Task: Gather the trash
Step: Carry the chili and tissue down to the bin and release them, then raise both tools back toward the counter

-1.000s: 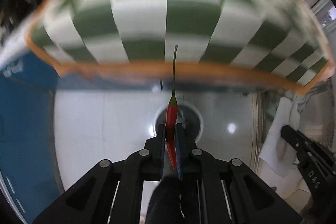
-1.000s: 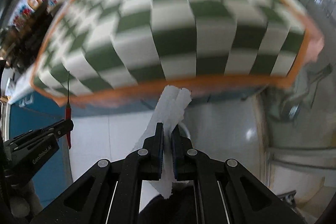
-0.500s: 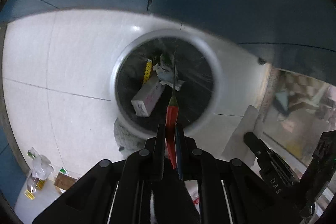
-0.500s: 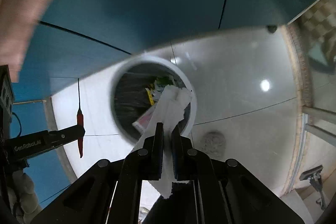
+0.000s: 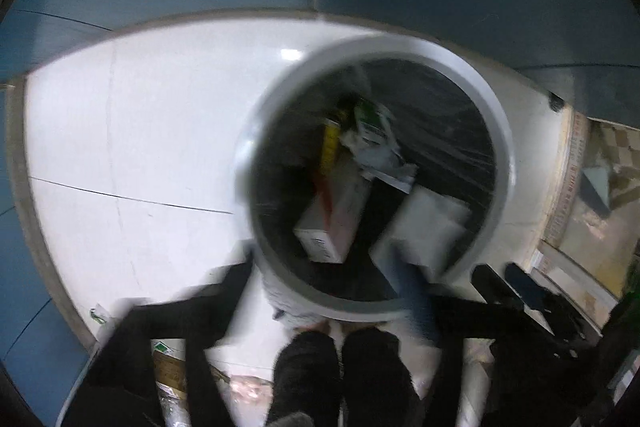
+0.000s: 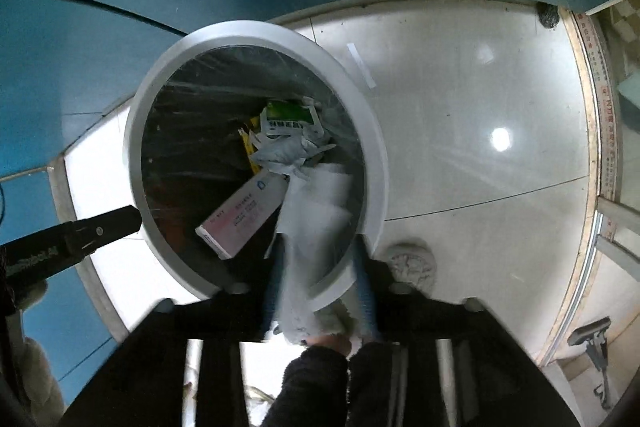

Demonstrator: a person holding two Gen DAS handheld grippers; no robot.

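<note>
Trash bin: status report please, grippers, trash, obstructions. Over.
Left hand-held gripper just opened, nothing between jaws. Right hand-held gripper just opening, tissue loose between jaws, over bin. Nothing in the way.

Round trash bin (image 6: pixel 378 163), pale grey rim, lined with a dark glossy bag, stands on the light tiled floor, mouth open upward. Inside: a white-and-pink carton (image 6: pixel 240 217) lying tilted, a green-and-white crumpled wrapper (image 6: pixel 290 115) above it, a yellow packet (image 6: pixel 250 143) half hidden beside that. A crumpled white paper towel (image 6: pixel 316 215) hangs at the near edge of the bin's mouth, blurred, upper part over the bag, lower end trailing across the rim.
</note>
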